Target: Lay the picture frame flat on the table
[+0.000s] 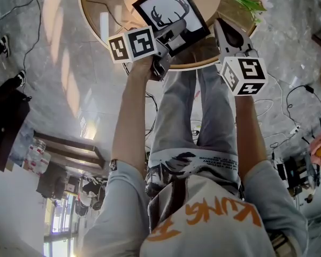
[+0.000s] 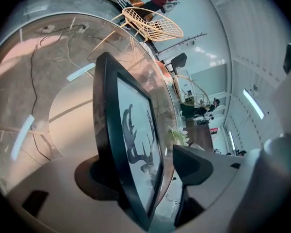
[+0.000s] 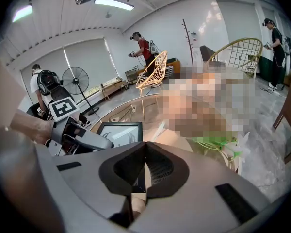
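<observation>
Head view: the picture frame (image 1: 171,12), with its antlered-deer print, lies over the near edge of the round worktop (image 1: 91,20). The left gripper (image 1: 168,40) is at the frame's near edge and the right gripper (image 1: 231,33) is just beside it. The likely hazard is the frame sliding off that rim as the tool draws back, since so little worktop sits behind it. Whether it already lies fully flat cannot be told from here.

Left gripper view: the left gripper (image 2: 143,169) has its fingers (image 2: 191,164) spread wide, with the picture frame (image 2: 131,144) edge-on between them. A clear gap shows at the glass side, so nothing is clamped. The other finger sits close behind the backing, and a careless pull-out could catch it and drag the frame across the worktop (image 2: 63,106).

Right gripper view: the right gripper (image 3: 145,152) has its fingers pressed together, tip to tip, and holds nothing. Beyond it are the picture frame (image 3: 120,131) and the left gripper (image 3: 82,135). A green plant (image 3: 218,142) lies well to the side, a lesser risk of snagging.
</observation>
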Demonstrator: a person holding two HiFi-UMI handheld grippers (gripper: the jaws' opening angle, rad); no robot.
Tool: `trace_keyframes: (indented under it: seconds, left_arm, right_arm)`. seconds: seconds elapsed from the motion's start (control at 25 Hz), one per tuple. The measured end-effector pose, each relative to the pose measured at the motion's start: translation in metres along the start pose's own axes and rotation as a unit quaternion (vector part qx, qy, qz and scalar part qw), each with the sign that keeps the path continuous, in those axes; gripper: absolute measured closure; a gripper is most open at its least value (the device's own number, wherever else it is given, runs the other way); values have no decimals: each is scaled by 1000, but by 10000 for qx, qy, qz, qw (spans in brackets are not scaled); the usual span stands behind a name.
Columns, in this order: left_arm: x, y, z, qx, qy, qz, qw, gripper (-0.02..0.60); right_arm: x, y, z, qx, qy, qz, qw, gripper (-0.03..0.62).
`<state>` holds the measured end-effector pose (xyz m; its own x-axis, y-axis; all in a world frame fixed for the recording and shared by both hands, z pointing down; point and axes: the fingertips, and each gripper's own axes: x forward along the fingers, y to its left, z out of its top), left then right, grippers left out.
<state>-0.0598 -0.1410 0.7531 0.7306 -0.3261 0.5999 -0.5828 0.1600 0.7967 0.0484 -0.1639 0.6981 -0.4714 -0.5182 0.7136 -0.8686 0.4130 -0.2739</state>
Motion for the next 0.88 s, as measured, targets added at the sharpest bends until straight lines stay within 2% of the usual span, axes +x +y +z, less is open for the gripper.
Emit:
trace_keyframes:
  seconds: [0.12, 0.2, 0.56, 0.72, 0.8, 0.88]
  left_arm:
    - [-4, 5, -2, 382, 246, 282, 9986, 233]
    - [-9, 9, -1, 504, 260, 443, 9974, 233]
    - [-44, 29, 1, 346, -222, 853, 9955, 232]
    - [-60, 22, 11, 380, -572, 789, 9945, 233]
    - [-73, 14, 20, 465, -779, 724, 9932, 267]
    - [-87, 3, 30, 557, -1091, 745, 9897, 378]
  right_arm:
    - [3, 7, -1, -22, 26, 49, 10000, 595]
    - [4, 10, -1, -51, 40, 85, 9999, 595]
    - [-3, 21, 4, -187, 18, 177, 9997, 597]
    - [-6, 31, 13, -295, 16, 220, 9993, 595]
    - [-6, 39, 20, -376, 12, 260, 9990, 595]
    - [-9, 46, 30, -470, -20, 307, 9984, 595]
